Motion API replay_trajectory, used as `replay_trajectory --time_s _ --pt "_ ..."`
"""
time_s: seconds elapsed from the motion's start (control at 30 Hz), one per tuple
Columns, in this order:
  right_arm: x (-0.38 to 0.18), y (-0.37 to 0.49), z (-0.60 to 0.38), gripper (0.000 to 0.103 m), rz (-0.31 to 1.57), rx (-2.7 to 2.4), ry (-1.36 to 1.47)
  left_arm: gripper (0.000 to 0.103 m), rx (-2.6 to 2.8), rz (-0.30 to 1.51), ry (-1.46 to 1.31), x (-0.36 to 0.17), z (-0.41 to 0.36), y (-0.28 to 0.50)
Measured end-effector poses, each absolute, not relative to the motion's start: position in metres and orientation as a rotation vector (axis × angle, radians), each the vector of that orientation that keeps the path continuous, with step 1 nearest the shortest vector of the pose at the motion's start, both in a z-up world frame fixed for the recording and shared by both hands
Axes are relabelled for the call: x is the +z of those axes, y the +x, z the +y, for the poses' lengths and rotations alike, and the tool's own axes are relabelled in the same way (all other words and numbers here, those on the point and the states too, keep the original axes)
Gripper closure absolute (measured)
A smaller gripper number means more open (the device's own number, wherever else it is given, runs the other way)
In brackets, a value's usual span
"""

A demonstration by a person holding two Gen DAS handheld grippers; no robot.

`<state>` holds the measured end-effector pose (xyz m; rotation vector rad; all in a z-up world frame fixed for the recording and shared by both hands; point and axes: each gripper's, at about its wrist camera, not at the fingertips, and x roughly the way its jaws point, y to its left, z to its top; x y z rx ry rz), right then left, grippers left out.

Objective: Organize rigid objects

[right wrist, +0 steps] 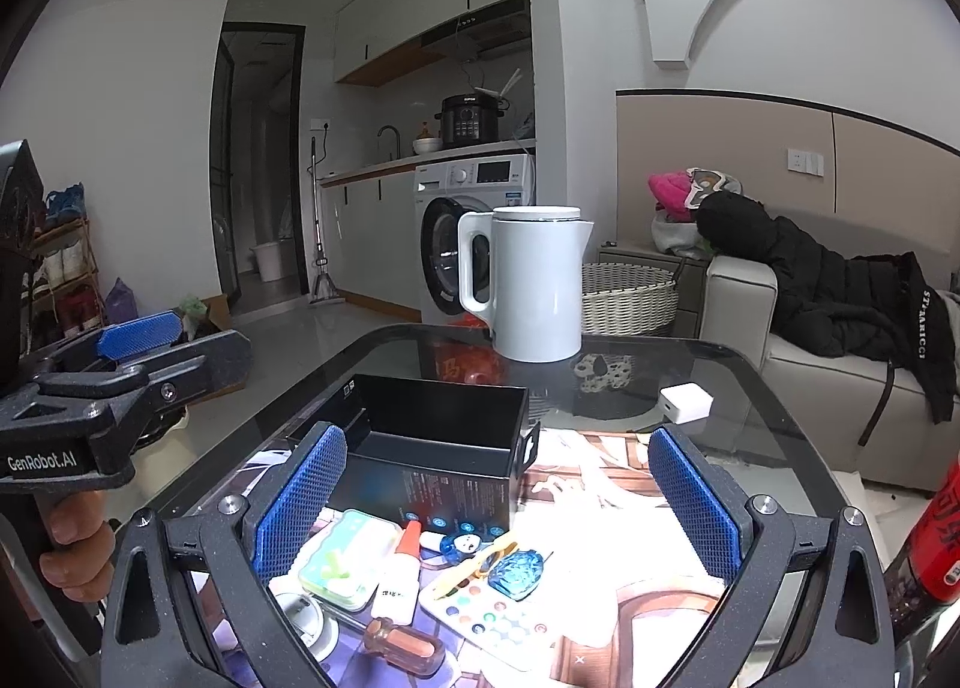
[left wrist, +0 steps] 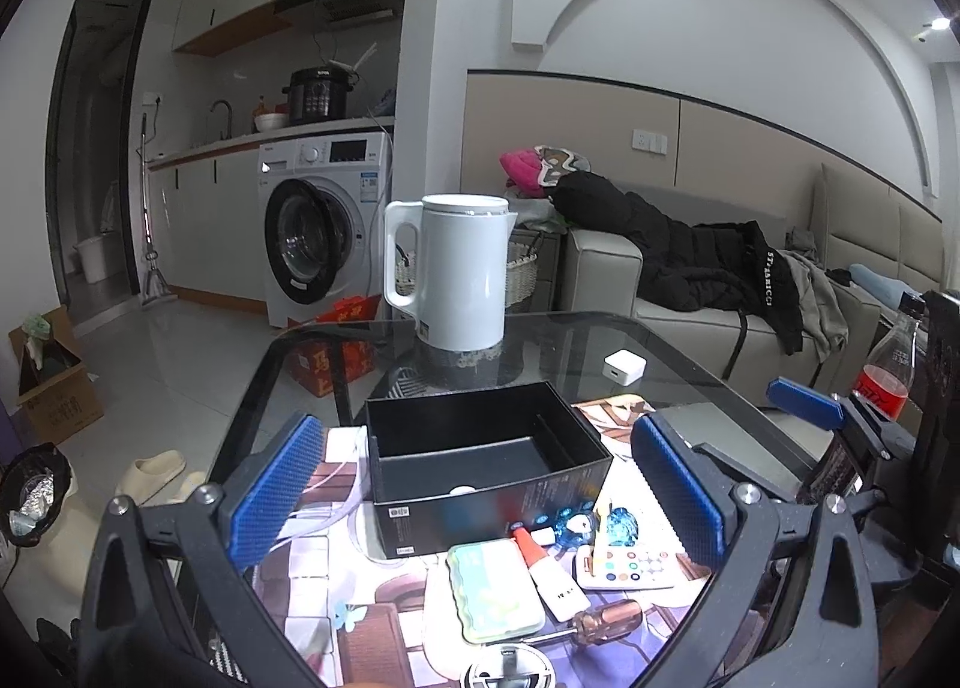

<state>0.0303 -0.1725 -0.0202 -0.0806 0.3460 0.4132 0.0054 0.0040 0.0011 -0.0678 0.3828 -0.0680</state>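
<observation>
Left gripper [left wrist: 480, 499]: jaws spread wide, holding nothing; the blue pads flank the clutter from above, touching none of it.
Right gripper [right wrist: 495, 499]: jaws equally wide apart and empty, hovering over the same pile; a hand [right wrist: 78, 544] grips the handle of the other tool at the left edge of the right wrist view.
Screwdriver [left wrist: 606, 619]: nearest item, lying flat below the gap between the left jaws, amber handle toward the right pad.
Green case [left wrist: 495, 589]: just left of the screwdriver handle, lying flat, centred between the left jaws.
Glue tube [left wrist: 549, 574]: white with a red cap, touching the green case on its right side, cap pointing toward the box.
Paint palette [left wrist: 630, 565]: white card with coloured dots, near the right pad of the left gripper.
Blue trinket [left wrist: 621, 526]: translucent blue, resting at the palette's far edge; another small blue piece lies just beside it against the box.
Black box [left wrist: 480, 466]: open-topped and empty, standing just beyond the clutter, filling the far part of the gap between the left jaws.
Printed mat [right wrist: 606, 484]: under the box and small items, on the glass table [right wrist: 750, 388].
White charger [left wrist: 624, 367]: beyond the box, to the right, alone on the glass.
Kettle [left wrist: 459, 271]: white, upright at the table's far edge, handle to the left.
Cola bottle [left wrist: 888, 370]: outside the right jaw, at the table's right edge.
</observation>
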Motion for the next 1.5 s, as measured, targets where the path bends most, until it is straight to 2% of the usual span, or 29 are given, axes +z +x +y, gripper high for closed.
replay_trajectory --time_s 0.17,0.33,0.7,0.87,1.07,1.1,1.23,1.37,1.5 --pt "-0.021 0.042 -0.171 0.0 0.406 0.407 -0.117 0.0 -0.056 0.474 -0.061 -0.01 0.004 0.017" --pt "-0.033 0.065 -0.178 0.0 0.567 0.38 -0.105 0.0 -0.048 0.593 -0.036 -0.028 0.001 0.03" --pt "-0.087 0.093 -0.171 0.0 0.831 0.364 -0.193 0.0 -0.11 0.881 0.053 -0.076 -0.016 0.039" --pt "-0.107 0.095 -0.168 0.0 0.871 0.339 -0.248 0.0 -0.132 0.961 0.1 -0.09 -0.024 0.033" --pt "-0.097 0.083 -0.162 0.0 0.86 0.432 -0.25 0.0 -0.159 0.996 0.161 -0.099 -0.027 0.028" --pt "-0.093 0.078 -0.156 0.001 0.848 0.454 -0.274 0.0 -0.169 1.008 0.172 -0.101 -0.029 0.027" --pt "-0.093 0.062 -0.134 0.02 0.845 0.547 -0.369 0.0 -0.151 1.03 0.217 -0.112 -0.03 0.025" --pt "-0.107 0.056 -0.126 0.022 0.865 0.575 -0.43 0.002 -0.141 1.064 0.236 -0.122 -0.027 0.026" --pt "-0.118 0.049 -0.118 0.031 0.89 0.616 -0.461 0.001 -0.141 1.067 0.235 -0.124 -0.025 0.027"
